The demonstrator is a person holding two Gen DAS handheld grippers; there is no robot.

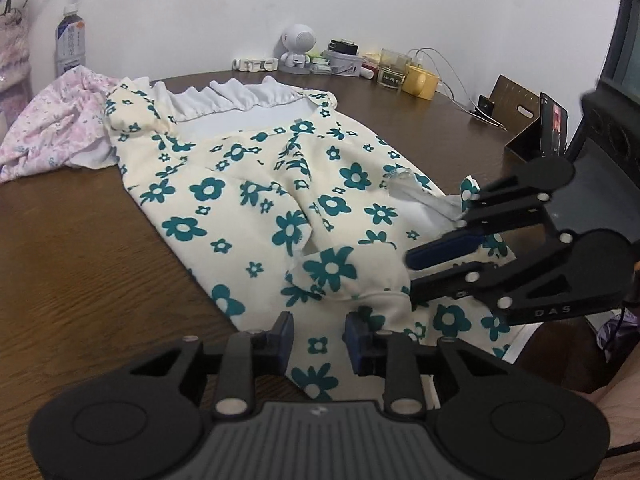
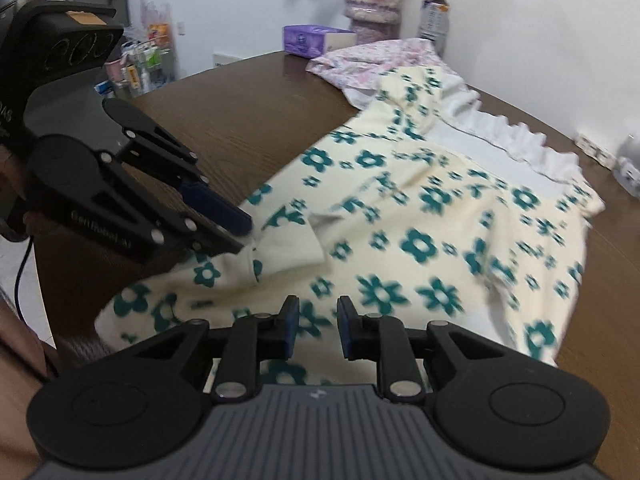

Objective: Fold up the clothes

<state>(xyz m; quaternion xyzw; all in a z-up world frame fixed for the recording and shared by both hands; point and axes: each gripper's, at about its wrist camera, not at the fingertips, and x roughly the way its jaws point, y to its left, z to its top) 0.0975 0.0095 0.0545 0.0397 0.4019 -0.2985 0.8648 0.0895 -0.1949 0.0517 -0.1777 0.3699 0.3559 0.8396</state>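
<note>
A cream garment printed with teal flowers (image 1: 256, 200) is seen spread across the dark brown wooden table (image 1: 80, 248), its white ruffled edge (image 1: 224, 100) turned towards the wall; a raised fold of the same fabric (image 1: 344, 272) is bunched near the table's front edge. The left gripper (image 1: 318, 338) is held low over the near hem of the garment, its blue-padded fingers (image 1: 285, 338) spread apart with printed cloth visible in the gap between them; nothing is pinched. The right gripper (image 1: 414, 276) is seen from the left wrist view at the right side, its jaws parted and the raised fold reached by its tips; whether the cloth is actually caught cannot be told. In the right wrist view the right gripper (image 2: 318, 330) is likewise shown with fingers apart above the blurred fabric (image 2: 420, 240), and the left gripper (image 2: 244, 236) is shown at the left, touching a cuff-like fold. A crumpled pink floral cloth (image 1: 52, 128) is lain beside the garment at the far left; a plastic bottle (image 1: 70, 40), a small white robot figure (image 1: 298, 46) and a yellow mug (image 1: 418, 80) are stood along the wall.
</note>
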